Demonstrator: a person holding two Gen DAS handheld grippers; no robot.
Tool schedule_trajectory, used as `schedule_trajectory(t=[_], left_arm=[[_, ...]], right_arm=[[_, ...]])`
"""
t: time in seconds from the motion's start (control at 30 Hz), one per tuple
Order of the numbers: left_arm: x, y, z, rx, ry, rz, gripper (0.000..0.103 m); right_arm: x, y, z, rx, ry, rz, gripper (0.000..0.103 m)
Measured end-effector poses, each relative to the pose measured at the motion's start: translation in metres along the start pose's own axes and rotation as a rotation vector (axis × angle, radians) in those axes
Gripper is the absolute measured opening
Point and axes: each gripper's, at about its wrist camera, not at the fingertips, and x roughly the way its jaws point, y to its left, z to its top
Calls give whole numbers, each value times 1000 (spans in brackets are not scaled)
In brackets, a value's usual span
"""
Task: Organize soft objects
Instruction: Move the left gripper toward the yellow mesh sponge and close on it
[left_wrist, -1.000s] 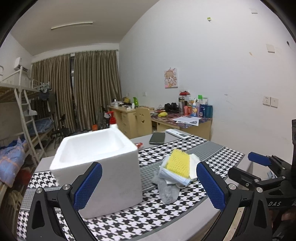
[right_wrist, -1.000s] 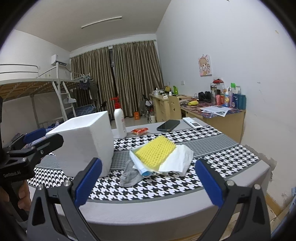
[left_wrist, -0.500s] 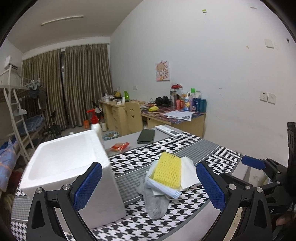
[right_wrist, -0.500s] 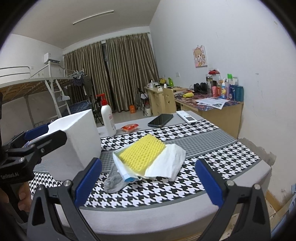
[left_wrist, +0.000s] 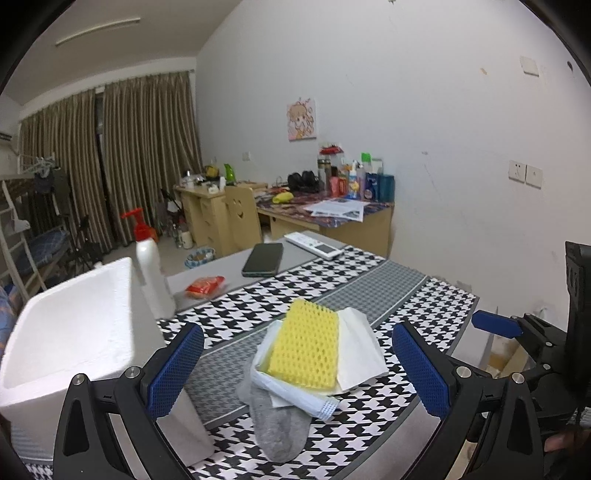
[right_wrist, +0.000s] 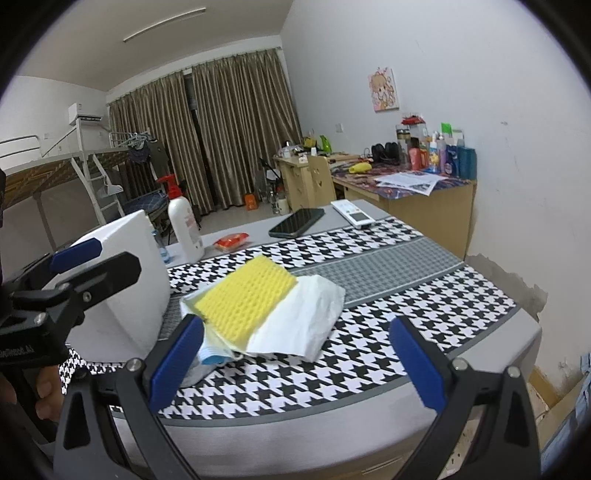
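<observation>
A yellow sponge (left_wrist: 306, 347) (right_wrist: 245, 297) lies on top of a small pile on the houndstooth tablecloth. Under it are a white tissue (left_wrist: 360, 350) (right_wrist: 306, 325), a face mask (left_wrist: 295, 393) and a grey sock (left_wrist: 277, 428). A white foam box (left_wrist: 70, 332) (right_wrist: 125, 280) stands open-topped to the left of the pile. My left gripper (left_wrist: 295, 373) is open, hovering just short of the pile with nothing between its fingers. My right gripper (right_wrist: 295, 362) is open too, held before the table's front edge, near the pile.
Behind the box stands a white pump bottle (left_wrist: 151, 273) (right_wrist: 184, 229). A red snack packet (left_wrist: 205, 286), a dark phone (left_wrist: 263, 259) and a white remote (left_wrist: 317, 245) lie at the table's far side. Cluttered desks (right_wrist: 402, 184) line the right wall.
Both grippers have moved closer to the pile and shifted right; the foam box has slid toward the left edge of each view. Both stay open.
</observation>
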Motion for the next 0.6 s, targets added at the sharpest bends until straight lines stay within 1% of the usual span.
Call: schedule_trajectory(t=[0.1,0.27,0.37,0.43,0.53,0.6], left_arm=[[13,-4,1,6,25,-9,101],[33,-9,1,11,69,-39,94],[47,-10,0,12,105,-54,87],[59,-10,-2,4,140,-70,81],[73,-8,-6,-8,179,-74,76],[79,-6,-8,-19,196,-60,75]], right_arm=[[7,-7,-1,9,14,-4,102],[16,-16,-3,28,34,-8,102],[23,-22,-4,40,47,-4,102],[27,-26,-4,47,55,-2,102],[33,-30,-5,54,66,2,102],[37,-33,-5,56,75,3,102]])
